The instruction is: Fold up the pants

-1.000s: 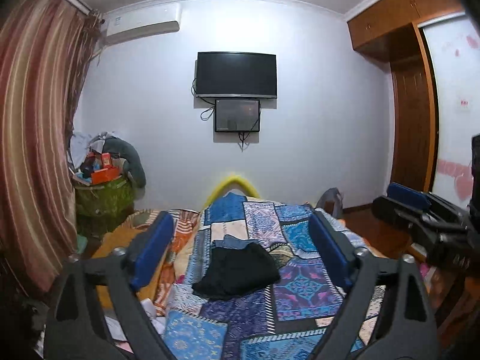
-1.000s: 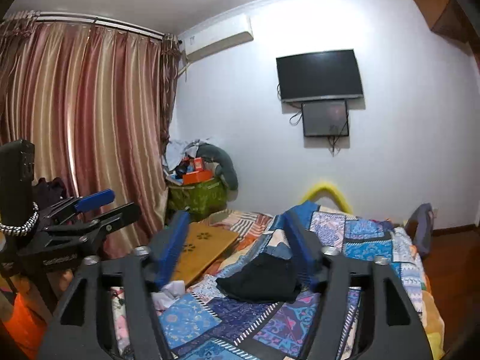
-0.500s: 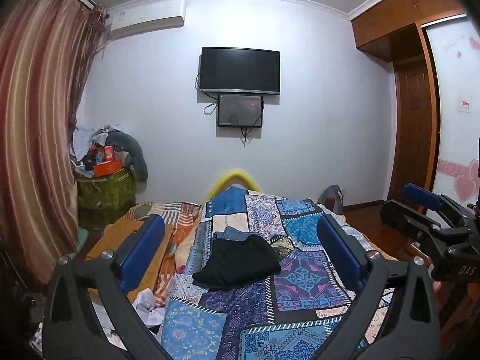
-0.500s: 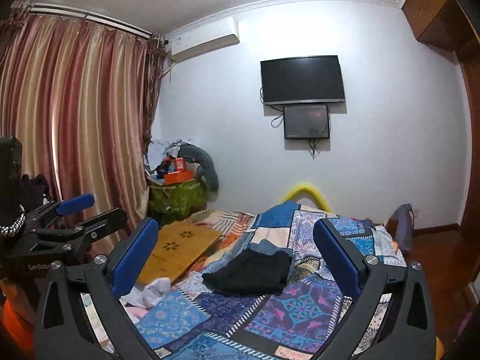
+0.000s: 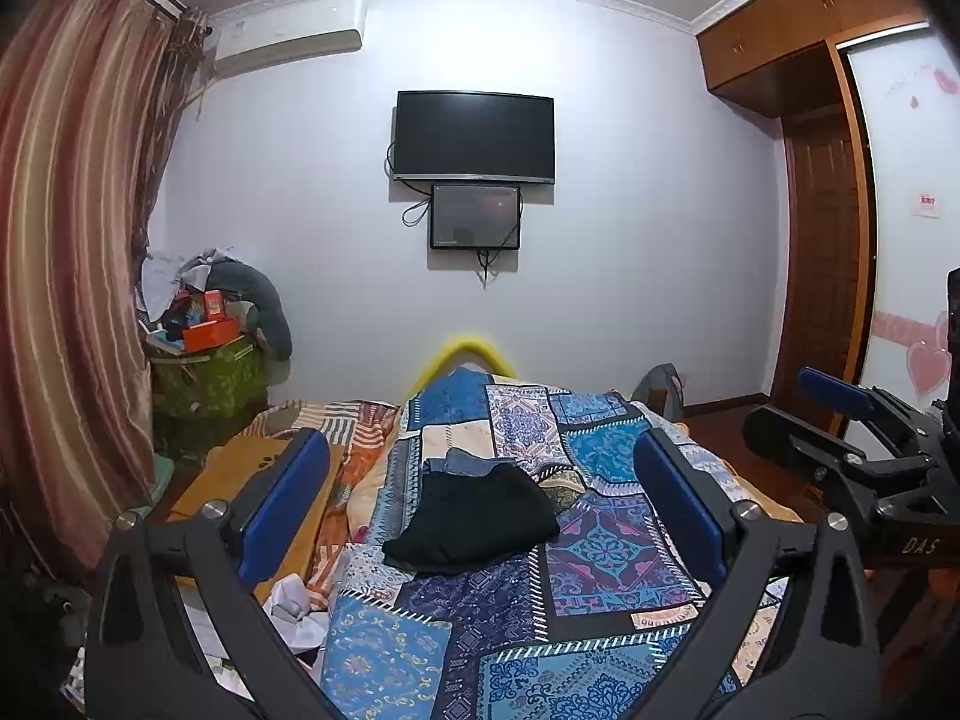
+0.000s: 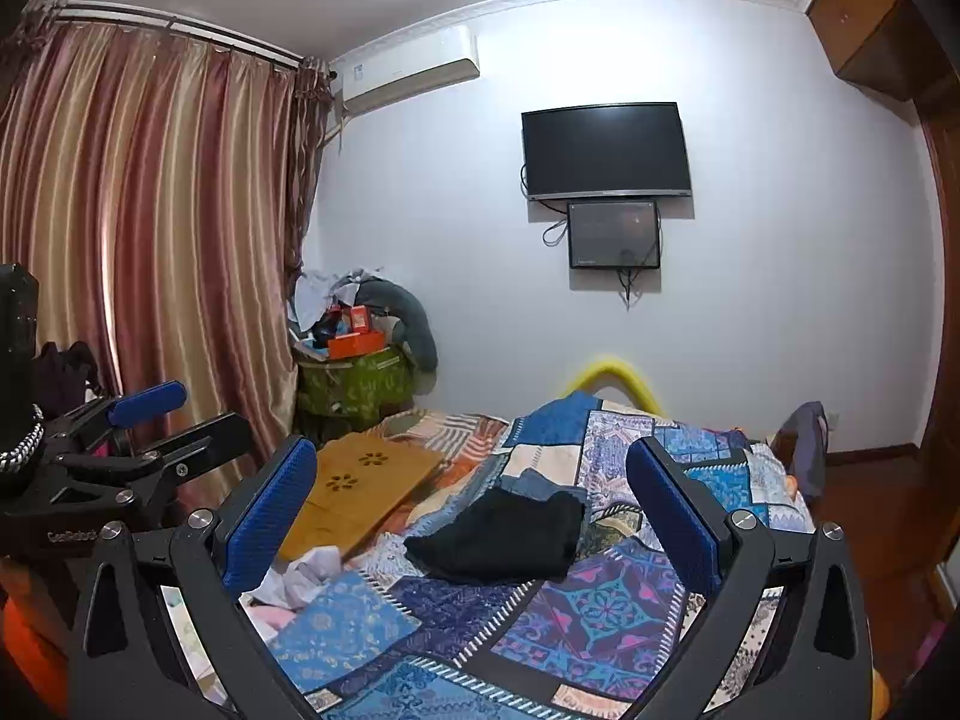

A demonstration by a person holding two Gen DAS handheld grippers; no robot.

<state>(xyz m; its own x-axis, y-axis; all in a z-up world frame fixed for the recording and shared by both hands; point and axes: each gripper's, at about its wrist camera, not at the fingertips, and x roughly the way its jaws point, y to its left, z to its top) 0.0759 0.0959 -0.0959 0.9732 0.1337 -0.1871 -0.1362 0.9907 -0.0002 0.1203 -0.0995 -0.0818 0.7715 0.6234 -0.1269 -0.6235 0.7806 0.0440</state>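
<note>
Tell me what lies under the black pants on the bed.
The black pants rest on the patchwork quilt and overlap a blue denim garment at their far edge; how far the denim extends underneath is hidden.

Two grippers, the left gripper (image 5: 480, 492) and the right gripper (image 6: 474, 492), each with two blue pads; one pair of black pants (image 5: 474, 519) on one patchwork quilt (image 5: 606, 552); two wall screens, a television (image 5: 474, 135) over a smaller screen (image 5: 475, 216); one air conditioner (image 5: 288, 39); one curtain (image 6: 150, 210).
</note>
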